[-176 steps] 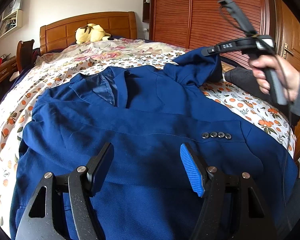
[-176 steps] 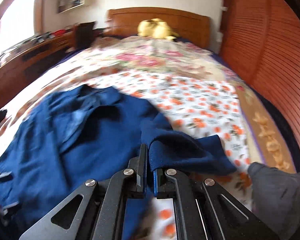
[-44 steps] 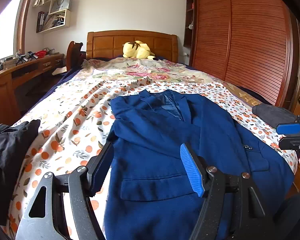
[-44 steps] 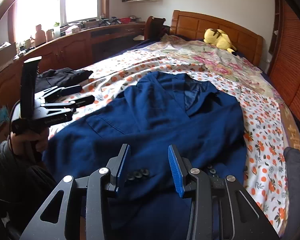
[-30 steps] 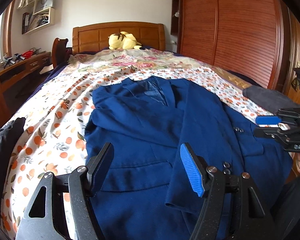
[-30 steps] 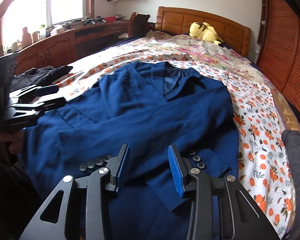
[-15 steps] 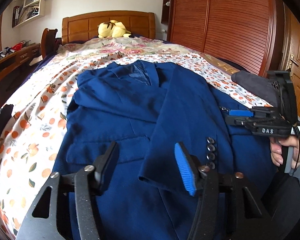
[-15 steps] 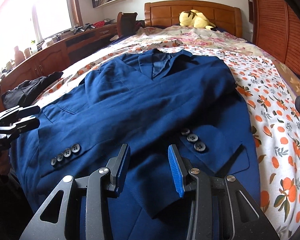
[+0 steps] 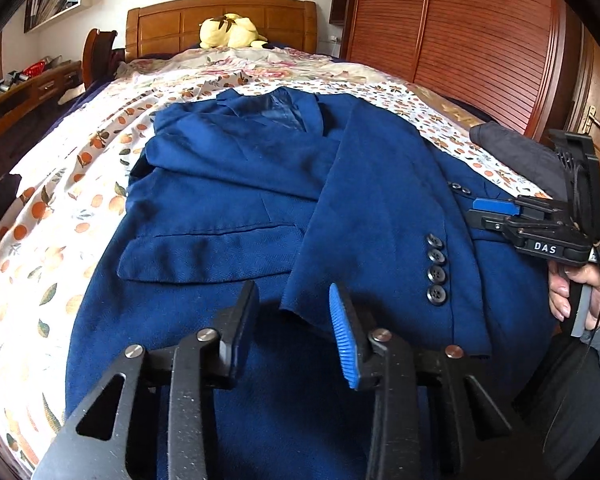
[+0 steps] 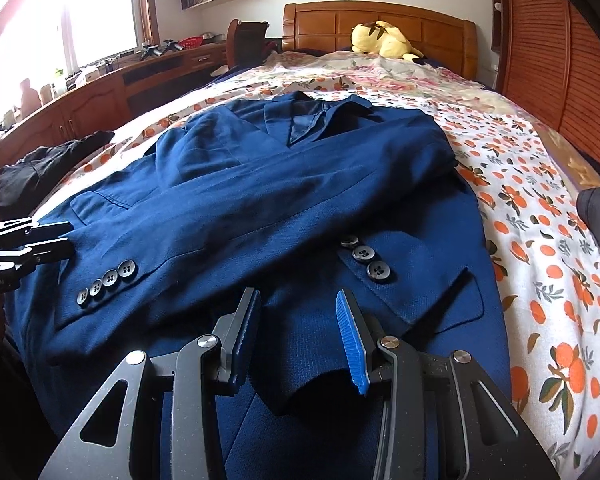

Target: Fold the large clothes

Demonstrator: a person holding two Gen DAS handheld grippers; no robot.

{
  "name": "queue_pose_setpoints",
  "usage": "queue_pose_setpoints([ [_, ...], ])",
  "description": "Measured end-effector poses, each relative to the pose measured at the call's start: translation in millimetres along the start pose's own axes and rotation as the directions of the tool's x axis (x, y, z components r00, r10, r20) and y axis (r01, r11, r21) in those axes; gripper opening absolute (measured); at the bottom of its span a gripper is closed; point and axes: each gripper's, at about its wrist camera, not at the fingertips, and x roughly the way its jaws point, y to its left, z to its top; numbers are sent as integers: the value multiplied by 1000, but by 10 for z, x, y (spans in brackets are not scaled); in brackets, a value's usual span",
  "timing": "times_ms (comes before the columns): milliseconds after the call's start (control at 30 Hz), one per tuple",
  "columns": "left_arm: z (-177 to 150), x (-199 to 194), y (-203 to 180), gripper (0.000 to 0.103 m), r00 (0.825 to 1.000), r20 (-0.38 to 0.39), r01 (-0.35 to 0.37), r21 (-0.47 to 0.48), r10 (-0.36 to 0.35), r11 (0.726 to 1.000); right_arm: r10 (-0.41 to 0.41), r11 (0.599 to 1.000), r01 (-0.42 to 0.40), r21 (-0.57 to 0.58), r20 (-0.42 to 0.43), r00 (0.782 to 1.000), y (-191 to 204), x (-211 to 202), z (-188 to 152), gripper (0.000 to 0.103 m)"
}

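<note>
Both pairs of fingers are spread and hold nothing: the left gripper (image 9: 292,316) and right gripper (image 10: 298,320) hover over the hem of the blue jacket (image 10: 300,200), which lies face up on the bed (image 10: 540,220). One sleeve (image 10: 220,216) is folded across the chest; the other seems tucked underneath. Folding the body is left.
</note>
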Motion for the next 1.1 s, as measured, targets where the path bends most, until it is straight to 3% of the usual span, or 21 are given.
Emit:
queue_pose_setpoints([
  [100,1,15,-13,32,1000,-5,4,5,-4,1000,-8,1000,8,-12,-1,1000,9,16,4,41],
  [233,9,-7,-59,8,1000,3,9,21,-9,1000,-15,999,15,-32,0,1000,11,25,14,41],
  [533,251,-277,162,6,990,136,-16,-44,21,999,-17,999,17,-28,10,1000,-50,12,19,41],
  [933,300,-343,430,6,978,162,-116,-94,130,989,-16,999,16,-30,0,1000,-59,42,13,41],
  [967,296,-349,454,7,977,162,-121,-97,136,988,-17,999,17,-31,1,1000,-57,45,14,41],
  [1033,276,-371,486,38,974,168,-136,-101,152,986,-17,999,17,-33,-1,1000,-58,51,15,41],
  [1100,260,-373,530,51,967,175,-167,-109,184,980,-17,999,17,-34,-3,1000,-66,57,14,41],
])
